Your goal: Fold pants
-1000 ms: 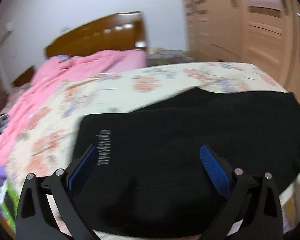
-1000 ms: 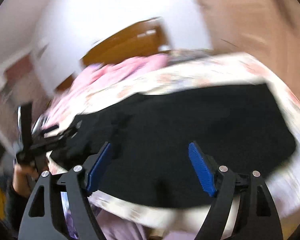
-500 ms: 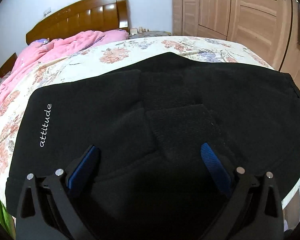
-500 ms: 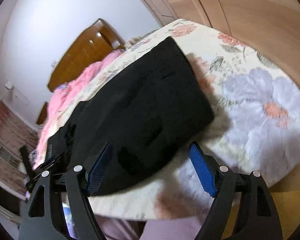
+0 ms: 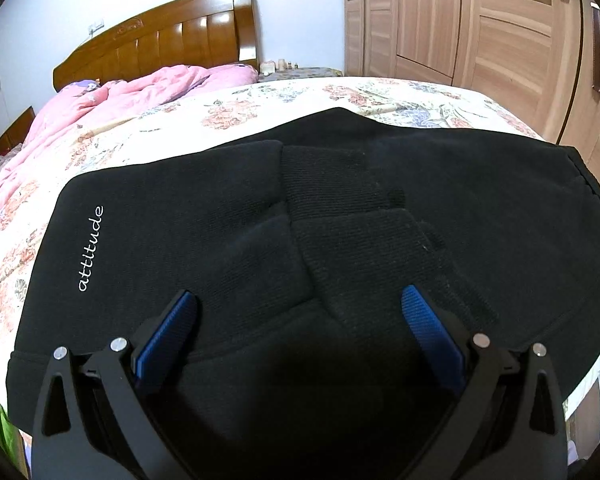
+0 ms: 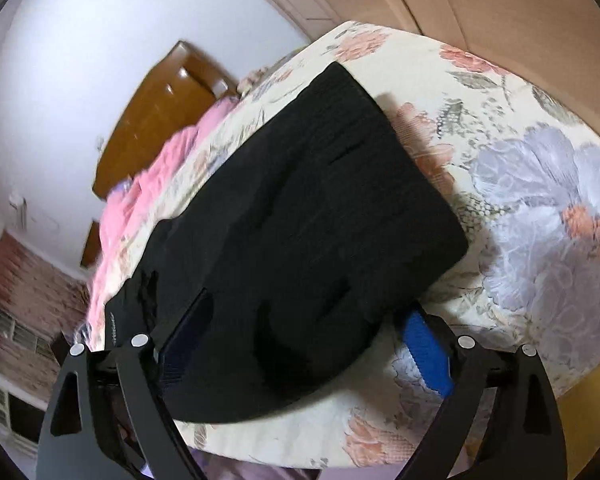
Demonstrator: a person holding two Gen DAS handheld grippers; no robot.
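Observation:
Black pants (image 5: pixel 340 232) lie folded over on a floral bedsheet (image 5: pixel 260 100), with the white word "attitude" near their left edge and ribbed cuffs lying on top in the middle. My left gripper (image 5: pixel 298 308) is open and empty, just above the near part of the pants. In the right wrist view the pants (image 6: pixel 312 216) stretch away to the upper right. My right gripper (image 6: pixel 304 328) is open and empty over their near end, one blue pad (image 6: pixel 424 352) beside the pants' edge.
A pink quilt (image 5: pixel 120 100) is bunched near the wooden headboard (image 5: pixel 160 40). Wooden wardrobe doors (image 5: pixel 480 20) stand to the right. The bed's corner (image 6: pixel 540 240) drops off to the floor close to the pants' right end.
Both views settled after fast motion. The left gripper came in over the folded pants. The right gripper swung to the pants' right end and dropped lower over them.

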